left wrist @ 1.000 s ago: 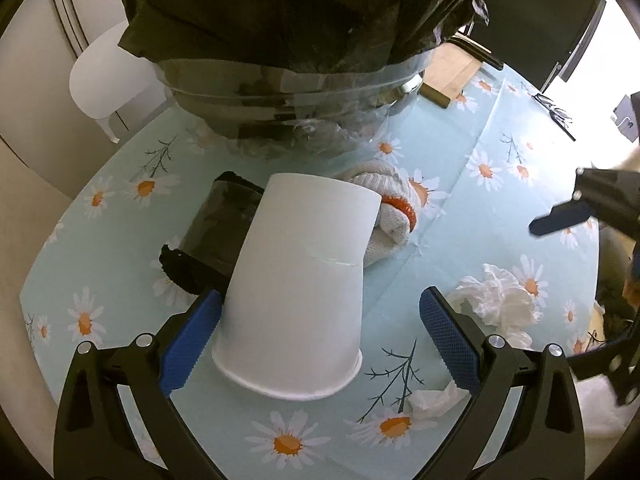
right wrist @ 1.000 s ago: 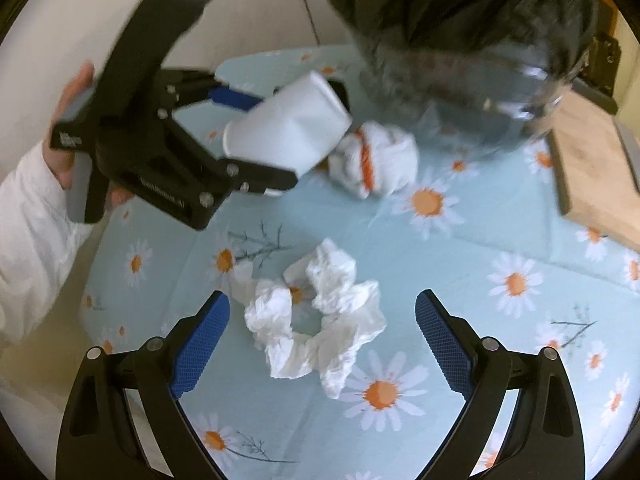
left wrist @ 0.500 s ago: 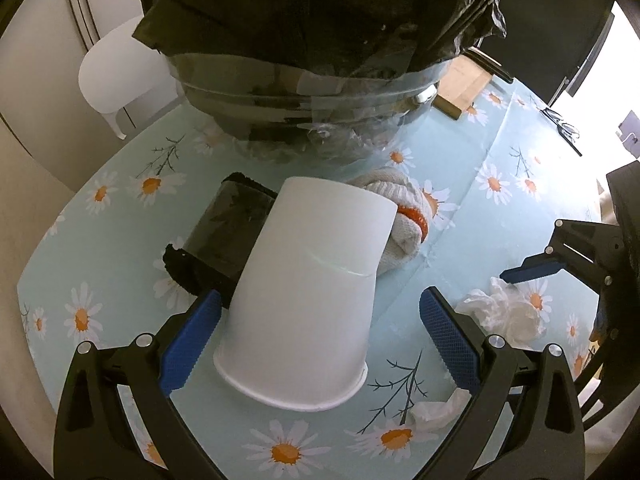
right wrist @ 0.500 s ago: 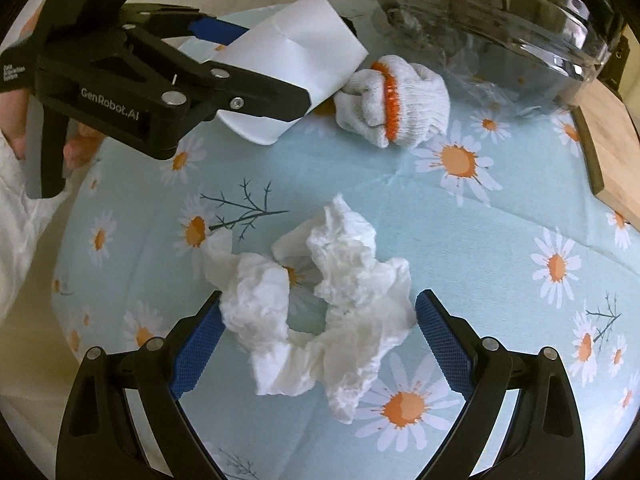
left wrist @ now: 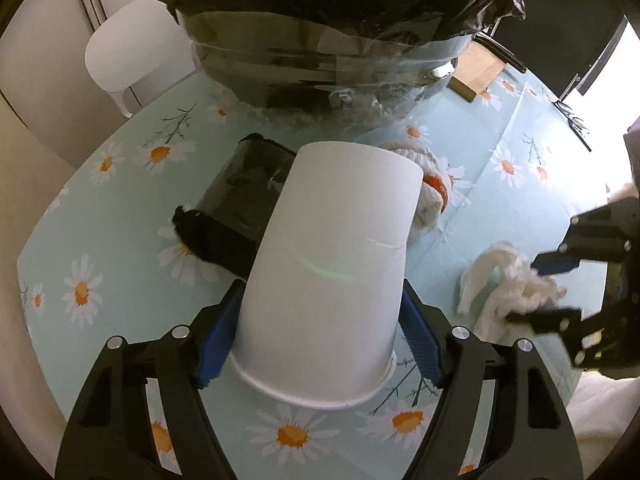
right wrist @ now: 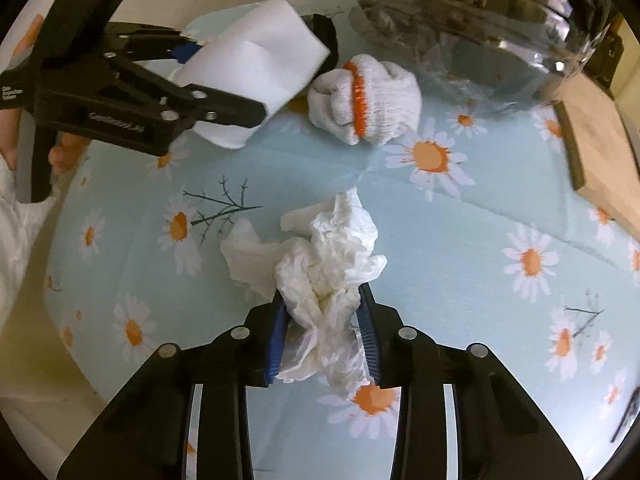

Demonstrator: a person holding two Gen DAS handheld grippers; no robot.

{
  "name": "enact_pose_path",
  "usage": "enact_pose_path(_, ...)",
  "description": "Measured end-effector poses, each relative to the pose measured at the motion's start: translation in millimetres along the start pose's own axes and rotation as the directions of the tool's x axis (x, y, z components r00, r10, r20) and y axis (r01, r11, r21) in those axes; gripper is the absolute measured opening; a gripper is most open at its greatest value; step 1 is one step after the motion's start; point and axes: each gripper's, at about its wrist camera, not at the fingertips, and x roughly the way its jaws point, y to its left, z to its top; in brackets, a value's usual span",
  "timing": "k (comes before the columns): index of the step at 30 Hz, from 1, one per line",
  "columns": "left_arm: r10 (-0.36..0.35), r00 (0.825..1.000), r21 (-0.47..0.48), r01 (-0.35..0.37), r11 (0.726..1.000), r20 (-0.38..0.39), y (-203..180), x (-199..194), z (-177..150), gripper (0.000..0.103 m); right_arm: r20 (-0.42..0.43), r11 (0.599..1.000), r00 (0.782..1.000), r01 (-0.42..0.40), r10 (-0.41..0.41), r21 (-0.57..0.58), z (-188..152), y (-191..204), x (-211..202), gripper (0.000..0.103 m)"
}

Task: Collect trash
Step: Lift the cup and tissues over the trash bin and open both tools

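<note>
A white paper cup (left wrist: 332, 264) lies on its side on the daisy tablecloth (left wrist: 120, 208), rim toward the camera. My left gripper (left wrist: 320, 300) is closing on it, blue pads touching both sides near the rim. The right wrist view shows the same cup (right wrist: 256, 60) in the left gripper (right wrist: 224, 80) at upper left. A crumpled white tissue (right wrist: 328, 248) lies mid-table, and my right gripper (right wrist: 322, 300) is closing with its pads pinching the tissue's near end. The left wrist view has this tissue (left wrist: 492, 276) and the right gripper (left wrist: 524, 290) at the right.
A clear bin lined with a black bag (left wrist: 320, 40) stands at the back. A dark plastic container (left wrist: 244, 196) lies beside the cup. A white glove with an orange cuff (right wrist: 364, 100) sits behind it. A wooden board (right wrist: 600, 152) is at the right, a white chair (left wrist: 128, 44) beyond the table.
Both grippers went from wide open to closed in: the left onto the cup's sides, the right onto the tissue after sinking closer to it.
</note>
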Motion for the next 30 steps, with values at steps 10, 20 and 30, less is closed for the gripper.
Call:
enact_pose_path(10, 0.019, 1.000, -0.059, -0.020, 0.998, -0.021, -6.6, -28.0, -10.7, 0.074, 0.047, 0.998, 0.998, 0.054, -0.053, -0.030, 10.4, -17.2, -48.4, 0.030)
enact_pose_path(20, 0.086, 0.996, -0.132, -0.080, 0.988, 0.037, -34.5, -68.3, -6.7, 0.074, 0.102, 0.993, 0.994, 0.049, -0.038, -0.109, 10.7, -51.7, -112.0, 0.030)
enact_pose_path(30, 0.190, 0.980, -0.247, -0.170, 0.954, 0.059, -73.8, -101.4, 1.6, 0.074, 0.176, 0.975, 0.984, 0.059, -0.020, -0.214, 2.8, -74.1, -161.5, 0.030)
